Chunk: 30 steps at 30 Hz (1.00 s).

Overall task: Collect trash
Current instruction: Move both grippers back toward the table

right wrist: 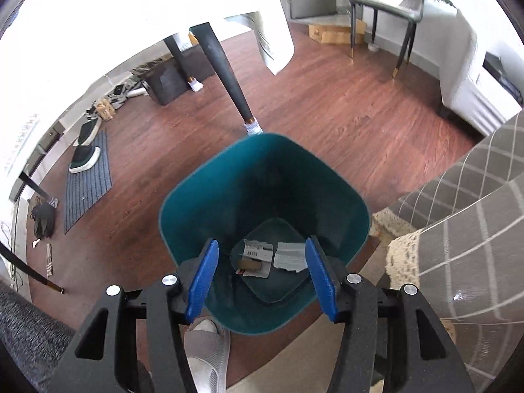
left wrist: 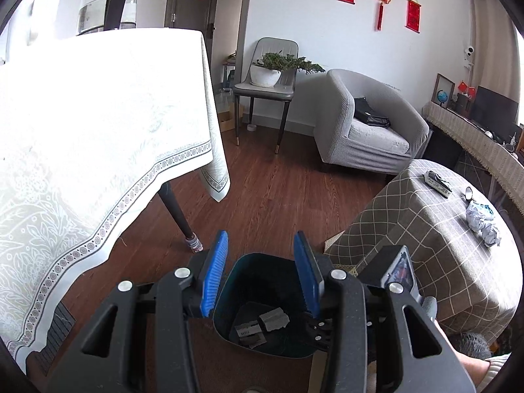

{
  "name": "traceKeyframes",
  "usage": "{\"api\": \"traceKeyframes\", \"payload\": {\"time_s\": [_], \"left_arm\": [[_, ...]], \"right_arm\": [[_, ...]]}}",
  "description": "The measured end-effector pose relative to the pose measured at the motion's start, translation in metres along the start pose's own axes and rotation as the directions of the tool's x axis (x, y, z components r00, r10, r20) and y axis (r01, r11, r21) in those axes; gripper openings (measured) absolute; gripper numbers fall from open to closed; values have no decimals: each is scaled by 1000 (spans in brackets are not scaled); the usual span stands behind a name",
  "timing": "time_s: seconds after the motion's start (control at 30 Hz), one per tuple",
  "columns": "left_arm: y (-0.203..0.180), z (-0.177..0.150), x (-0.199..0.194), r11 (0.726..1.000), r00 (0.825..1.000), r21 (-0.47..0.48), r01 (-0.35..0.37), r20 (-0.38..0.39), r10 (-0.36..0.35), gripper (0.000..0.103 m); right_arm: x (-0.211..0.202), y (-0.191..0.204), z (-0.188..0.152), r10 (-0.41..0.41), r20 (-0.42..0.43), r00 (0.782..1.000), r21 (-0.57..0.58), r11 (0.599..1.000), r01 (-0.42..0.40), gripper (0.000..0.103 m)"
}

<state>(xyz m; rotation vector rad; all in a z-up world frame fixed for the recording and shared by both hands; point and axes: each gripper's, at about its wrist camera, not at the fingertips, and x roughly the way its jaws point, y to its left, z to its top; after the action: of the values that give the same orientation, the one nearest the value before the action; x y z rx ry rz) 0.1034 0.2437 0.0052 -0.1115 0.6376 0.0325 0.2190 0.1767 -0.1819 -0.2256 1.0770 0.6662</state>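
two hand-held grippers hang over one teal trash bin [right wrist: 262,177] standing on the wooden floor [right wrist: 327,104]. the right hand-held gripper [right wrist: 262,245] points steeply down into the bin's mouth, its two blue pads spread apart with nothing between them. the left hand-held gripper [left wrist: 260,239] sits above the bin's rim, its jaws also apart and empty, and part of the right tool shows just to its right.

at the bottom of the bin lie three scraps: one white printed label [right wrist: 258,249], one torn grey-white paper piece [right wrist: 290,255] and one brown cardboard bit [right wrist: 250,266].

on the checked surface [left wrist: 425,229] to the right of the bin, two crumpled paper balls [left wrist: 483,219] sit touching each other, near one remote control [left wrist: 438,180].

one dining surface under a white patterned cloth [left wrist: 98,131] rises on the left; one of its dark legs [right wrist: 226,75] stands just behind the bin. one grey armchair [left wrist: 370,124] and one chair carrying one potted plant [left wrist: 271,70] stand along the far wall.
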Motion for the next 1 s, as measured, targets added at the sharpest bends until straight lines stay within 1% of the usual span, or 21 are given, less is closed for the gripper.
{"api": "traceKeyframes", "payload": {"time_s": [0.13, 0.2, 0.37, 0.47, 0.57, 0.6, 0.63, 0.67, 0.83, 0.9, 0.93, 1.0], "left_arm": [[-6, 5, -8, 1000, 1000, 15, 2, 31, -2, 44], [-11, 7, -10, 1000, 999, 25, -2, 45, 1, 47], [-23, 14, -13, 1000, 998, 28, 9, 68, -11, 50], [-33, 15, -12, 999, 997, 49, 10, 72, -14, 52], [-41, 18, -8, 999, 997, 43, 24, 67, -27, 53], [-44, 19, -7, 999, 997, 42, 25, 68, -28, 54], [-46, 20, -6, 999, 997, 40, 27, 70, -29, 60], [-49, 20, -5, 999, 997, 38, 29, 70, -31, 63], [-69, 22, -7, 997, 995, 66, 45, 82, -50, 65], [-76, 23, -4, 996, 995, 57, 67, 67, -71, 68], [-80, 22, -3, 995, 994, 53, 85, 58, -88, 71], [-92, 21, -2, 993, 993, 57, 104, 49, -107, 72]], "right_arm": [[-25, 6, 3, 6, 58, 998, -36, 999, -4, 56], [-37, 6, 5, 11, 83, 996, -44, 999, -8, 56], [-69, 3, 7, -8, 139, 990, -70, 997, 18, 56], [-88, -4, 7, -23, 171, 985, -58, 998, 34, 56], [-110, -12, 4, -33, 211, 977, -39, 998, 43, 56], [-119, -16, 3, -39, 225, 973, -31, 998, 47, 56], [-125, -18, 1, -43, 238, 970, -24, 998, 50, 56], [-133, -22, -1, -46, 249, 967, -17, 999, 52, 56], [-171, -46, -9, -82, 303, 950, 13, 997, 82, 56], [-185, -58, -13, -103, 318, 943, 35, 995, 97, 56], [-192, -65, -16, -116, 326, 938, 52, 993, 105, 56], [-204, -78, -23, -133, 333, 933, 83, 990, 111, 56]]}}
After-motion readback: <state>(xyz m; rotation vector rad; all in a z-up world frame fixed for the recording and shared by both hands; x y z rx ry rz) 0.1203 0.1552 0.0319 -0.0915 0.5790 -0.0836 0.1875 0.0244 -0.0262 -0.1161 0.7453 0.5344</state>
